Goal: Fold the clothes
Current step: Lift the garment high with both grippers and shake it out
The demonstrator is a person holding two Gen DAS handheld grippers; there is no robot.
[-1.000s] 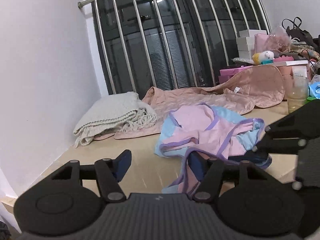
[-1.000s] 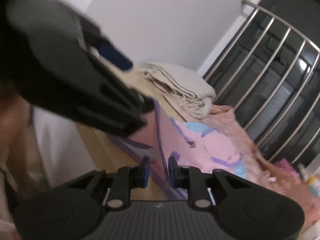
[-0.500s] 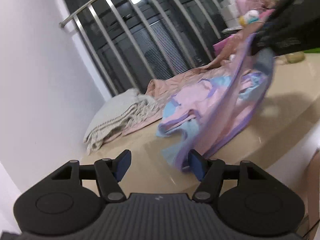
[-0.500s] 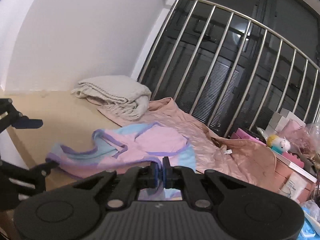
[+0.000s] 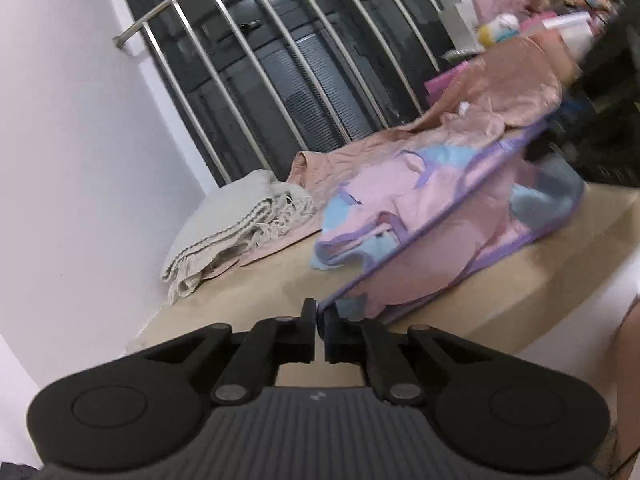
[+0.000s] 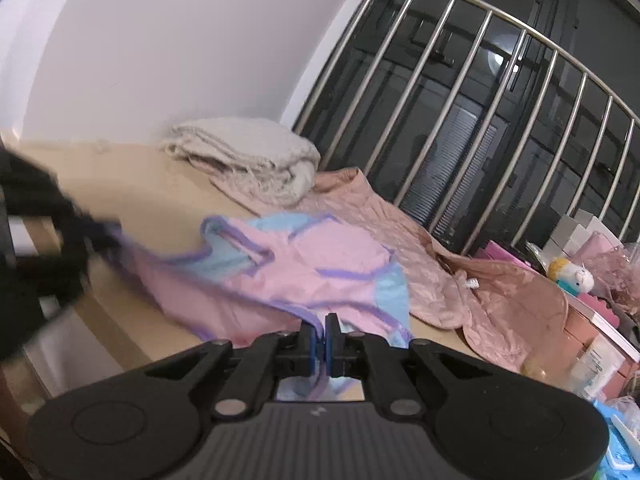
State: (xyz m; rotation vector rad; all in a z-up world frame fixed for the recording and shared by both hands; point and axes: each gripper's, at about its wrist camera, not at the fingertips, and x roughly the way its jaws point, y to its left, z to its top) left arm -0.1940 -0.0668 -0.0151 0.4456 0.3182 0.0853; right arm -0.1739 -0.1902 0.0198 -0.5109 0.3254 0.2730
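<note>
- Both pairs of fingers have just been closing; the left gripper (image 5: 320, 314) now pinches the purple hem of the pink garment (image 5: 404, 196), which it only flanked before.
- Right gripper (image 6: 319, 330) clamps the opposite hem.
- Stretched between them, the garment lies on the beige tabletop (image 5: 256, 280), beside a folded cream blanket (image 6: 248, 152).

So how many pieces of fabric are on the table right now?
3. The pink and blue garment is stretched out at the front, the peach garment is spread along the railing, and the folded cream blanket lies by the wall. More may be hidden among the clutter.
</note>
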